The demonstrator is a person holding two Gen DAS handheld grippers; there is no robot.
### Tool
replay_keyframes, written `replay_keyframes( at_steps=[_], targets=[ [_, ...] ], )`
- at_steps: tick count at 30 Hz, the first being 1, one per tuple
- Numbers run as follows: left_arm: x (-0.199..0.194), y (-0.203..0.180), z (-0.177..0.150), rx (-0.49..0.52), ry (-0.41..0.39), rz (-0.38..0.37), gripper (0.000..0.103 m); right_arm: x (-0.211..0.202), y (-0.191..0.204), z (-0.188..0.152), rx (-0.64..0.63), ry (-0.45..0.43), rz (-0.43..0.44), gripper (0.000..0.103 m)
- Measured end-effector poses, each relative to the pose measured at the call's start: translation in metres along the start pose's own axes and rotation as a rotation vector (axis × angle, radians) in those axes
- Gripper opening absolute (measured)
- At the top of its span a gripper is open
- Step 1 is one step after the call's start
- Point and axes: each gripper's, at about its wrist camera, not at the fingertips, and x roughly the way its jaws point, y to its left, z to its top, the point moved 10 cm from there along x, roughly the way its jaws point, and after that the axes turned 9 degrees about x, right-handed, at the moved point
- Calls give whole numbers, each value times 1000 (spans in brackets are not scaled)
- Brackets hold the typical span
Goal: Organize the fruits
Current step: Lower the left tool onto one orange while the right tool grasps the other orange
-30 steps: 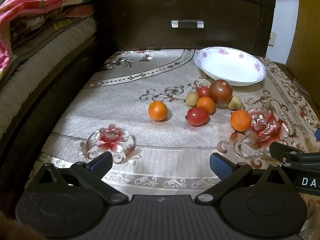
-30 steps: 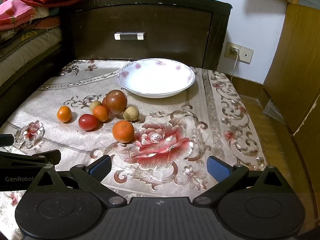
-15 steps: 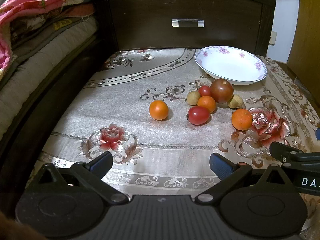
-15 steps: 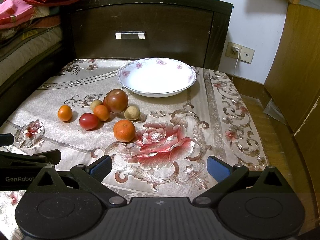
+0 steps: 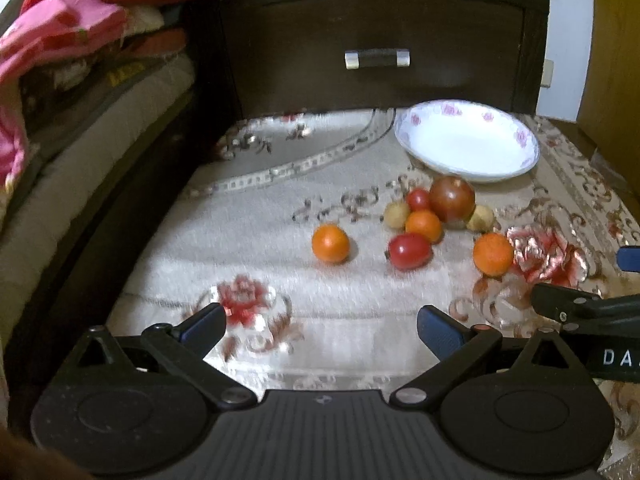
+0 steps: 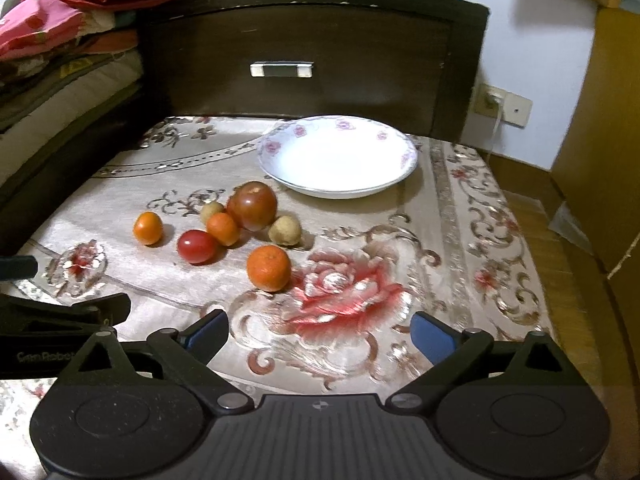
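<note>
Right now both claws hang empty: your left gripper (image 5: 320, 322) gapes wide, and your right gripper (image 6: 320, 330) has just been closing a touch with nothing between its pads. The nearest orange (image 6: 268, 268) sits apart from the fruit cluster, short of the empty plate (image 6: 400, 176). Take it first, I'd say: straddle it evenly, squeeze gently, lift clear before carrying it over.

The black plastic left gripper (image 5: 322, 328) and right gripper (image 6: 320, 332) each carry 2 blue-padded fingers (image 6: 434, 338), silver pivot screws and white lettering.
</note>
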Motion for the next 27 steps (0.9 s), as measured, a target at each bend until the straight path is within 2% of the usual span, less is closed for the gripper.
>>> replay_keyframes(
  at_steps=[3, 5, 8, 14, 18, 22, 27],
  targets=[
    [6, 3, 5, 42, -15, -39, 103, 0, 4, 12, -6, 9, 36, 91],
    [10, 3, 10, 72, -12, -53, 103, 3, 10, 17, -32, 15, 71, 84],
    [18, 1, 17, 149, -25, -56, 103, 10, 16, 18, -65, 35, 107, 80],
    [39, 1, 21, 176, -3, -124, 103, 33, 21, 18, -119, 91, 152, 72],
    [51, 3, 24, 187, 2, -139, 102, 46, 24, 24, -139, 110, 168, 68],
    [63, 11, 25, 169, 13, -157, 93, 57, 27, 26, -159, 136, 180, 58],
    [83, 17, 24, 129, 49, -186, 71, 67, 28, 21, -156, 188, 194, 47]
  ],
)
